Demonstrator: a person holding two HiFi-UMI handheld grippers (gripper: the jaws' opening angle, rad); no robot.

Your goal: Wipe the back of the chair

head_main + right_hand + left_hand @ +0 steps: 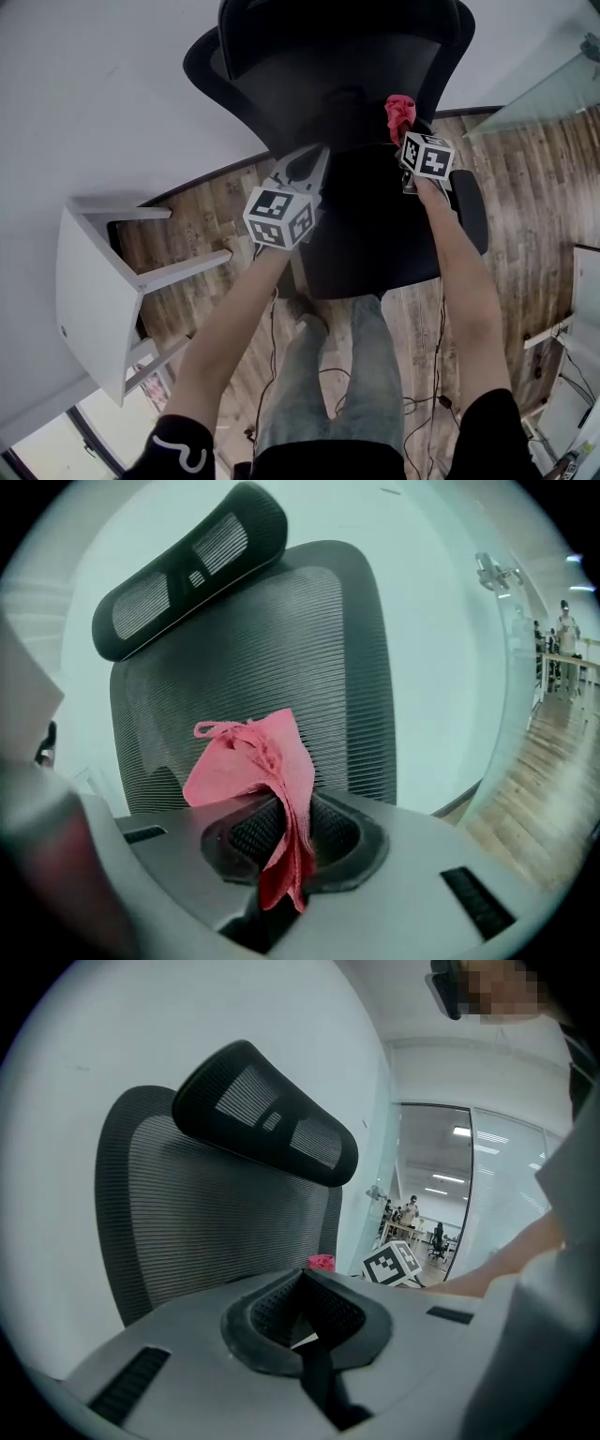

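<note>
The black chair [375, 234] faces the person. From the head view its seat hides the base, and the top edge of the picture cuts off the headrest. In the right gripper view the mesh backrest [281, 639] fills the background, and the headrest [187, 564] tilts above it.

The right hand-held gripper [405, 134] is in front of the backrest, on the chair's right-hand side as the person sees it. Its jaws are pressed onto a red cloth [248, 761], which stands up in a crumpled fold above them while one end hangs down between them. The cloth covers the jaw tips, so the pinch itself is hard to see. No view shows whether the cloth [398, 111] touches the mesh or stops just short of it.

The left hand-held gripper [317, 159] is above the seat, near the middle of the backrest. Its jaws [305, 1274] are pressed together with nothing between them. In its own view its body hides the seat, and the cloth [321, 1262] shows only as a small red scrap beside the right gripper's marker cube.

A white table [84, 281] stands well to the left of the chair on the wooden floor [525, 187]. Cables [422, 394] lie behind the chair near the person's legs, partly hidden by the arms.
</note>
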